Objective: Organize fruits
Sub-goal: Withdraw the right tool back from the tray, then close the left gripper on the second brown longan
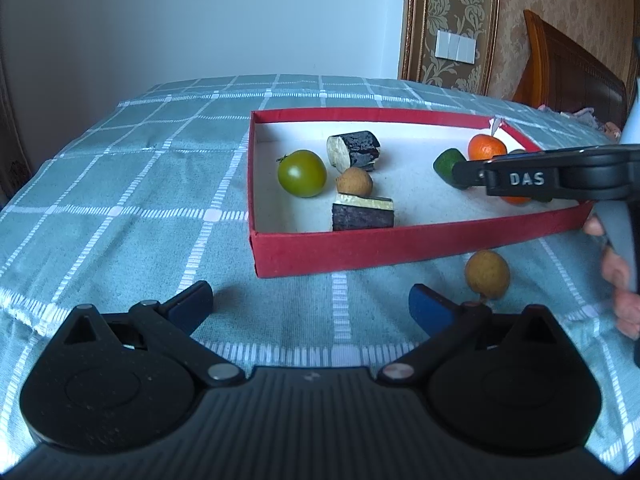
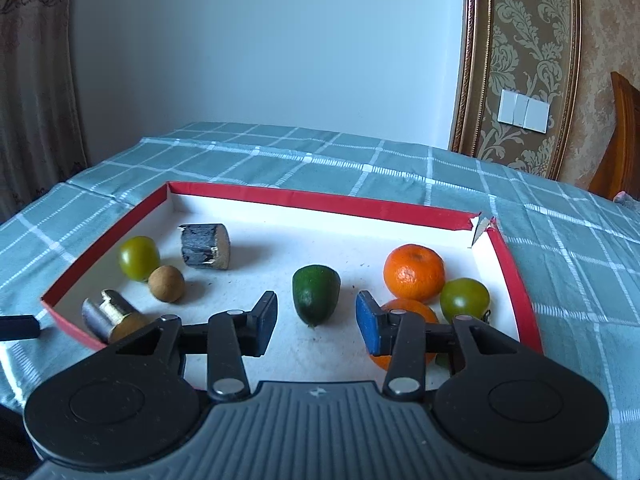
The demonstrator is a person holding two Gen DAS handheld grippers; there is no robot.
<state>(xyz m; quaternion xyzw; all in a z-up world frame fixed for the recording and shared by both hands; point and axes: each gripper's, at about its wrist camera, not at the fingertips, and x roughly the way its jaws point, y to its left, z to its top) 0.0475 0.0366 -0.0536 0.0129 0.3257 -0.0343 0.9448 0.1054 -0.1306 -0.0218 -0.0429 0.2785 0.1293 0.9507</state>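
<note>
A red box (image 2: 320, 202) with a white floor holds a dark green fruit (image 2: 316, 294), two mandarins (image 2: 414, 273), two green tomatoes (image 2: 139, 258), a brown longan (image 2: 166, 283) and two dark cut pieces (image 2: 205, 246). My right gripper (image 2: 317, 308) is open over the box, and the green fruit lies just ahead between its fingers with a gap on each side. In the left wrist view, my left gripper (image 1: 310, 298) stands wide open over the cloth in front of the box (image 1: 360, 248). A second longan (image 1: 486, 274) lies on the cloth just beyond its right finger.
A green checked cloth (image 1: 120, 184) covers the surface. The box's far right corner (image 2: 482, 226) is torn. A hand (image 1: 618, 276) holds the right gripper's handle at the right edge. A wall, a patterned panel and a wooden headboard (image 1: 568, 68) stand behind.
</note>
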